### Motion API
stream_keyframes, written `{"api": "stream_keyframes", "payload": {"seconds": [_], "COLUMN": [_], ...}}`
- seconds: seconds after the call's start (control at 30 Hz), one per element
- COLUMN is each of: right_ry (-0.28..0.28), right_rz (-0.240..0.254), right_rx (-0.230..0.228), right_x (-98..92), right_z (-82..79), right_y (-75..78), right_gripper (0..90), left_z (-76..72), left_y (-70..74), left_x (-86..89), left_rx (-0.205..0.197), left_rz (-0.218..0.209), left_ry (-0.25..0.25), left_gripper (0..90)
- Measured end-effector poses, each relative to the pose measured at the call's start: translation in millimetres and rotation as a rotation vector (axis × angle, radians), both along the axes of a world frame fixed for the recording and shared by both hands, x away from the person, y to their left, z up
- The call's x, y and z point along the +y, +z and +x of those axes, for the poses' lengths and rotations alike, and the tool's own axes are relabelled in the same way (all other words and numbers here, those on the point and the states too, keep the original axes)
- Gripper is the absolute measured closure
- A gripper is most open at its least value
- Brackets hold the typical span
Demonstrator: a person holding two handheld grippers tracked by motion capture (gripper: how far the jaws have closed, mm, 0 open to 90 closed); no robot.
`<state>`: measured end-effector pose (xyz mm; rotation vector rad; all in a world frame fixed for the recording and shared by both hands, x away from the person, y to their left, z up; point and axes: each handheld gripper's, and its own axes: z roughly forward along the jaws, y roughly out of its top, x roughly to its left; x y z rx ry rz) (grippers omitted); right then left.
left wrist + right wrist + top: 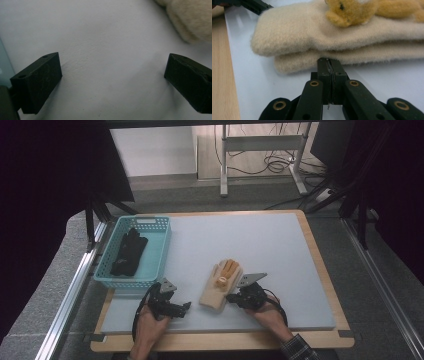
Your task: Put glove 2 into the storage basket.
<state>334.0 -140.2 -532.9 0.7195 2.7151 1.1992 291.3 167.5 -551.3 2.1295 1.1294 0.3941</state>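
So the cream glove [219,286] lies mid-bench, right of the blue basket [160,247]. Right gripper [329,65] sits pinched shut, empty, nosing its cuff edge; left gripper [111,75] gapes wide, holding nothing. Next: open up, then grab.

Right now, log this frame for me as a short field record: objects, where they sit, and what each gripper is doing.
work surface: grey mat on a wooden table
cream gloves: stacked pair with an orange bear face, mid-mat
basket: blue, left edge of the mat
basket contents: black gloves
left gripper: open over bare mat
right gripper: shut, tips at the cream gloves' edge
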Motion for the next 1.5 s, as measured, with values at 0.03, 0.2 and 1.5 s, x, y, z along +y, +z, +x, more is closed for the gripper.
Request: {"api": "stream_keyframes", "payload": {"seconds": [0.03, 0.2, 1.5], "right_ry": [0.002, 0.001, -0.219], "right_rz": [-0.001, -0.004, -0.028], "right_rx": [-0.002, -0.012, -0.097], "right_x": [2.1, 15.7, -65.4], "right_z": [0.4, 3.3, 6.6], "right_y": [-0.2, -1.0, 28.8], "right_gripper": [87.0, 86.4, 25.2], "left_z": [0.0, 0.2, 0.4], "left_y": [0.0, 0.0, -0.2], "left_x": [0.1, 0.2, -0.3], "left_rx": [0.0, 0.002, 0.003], "left_rz": [0.0, 0.0, 0.003], "left_ry": [0.0, -0.001, 0.0], "left_gripper": [1.6, 1.6, 1.7]}}
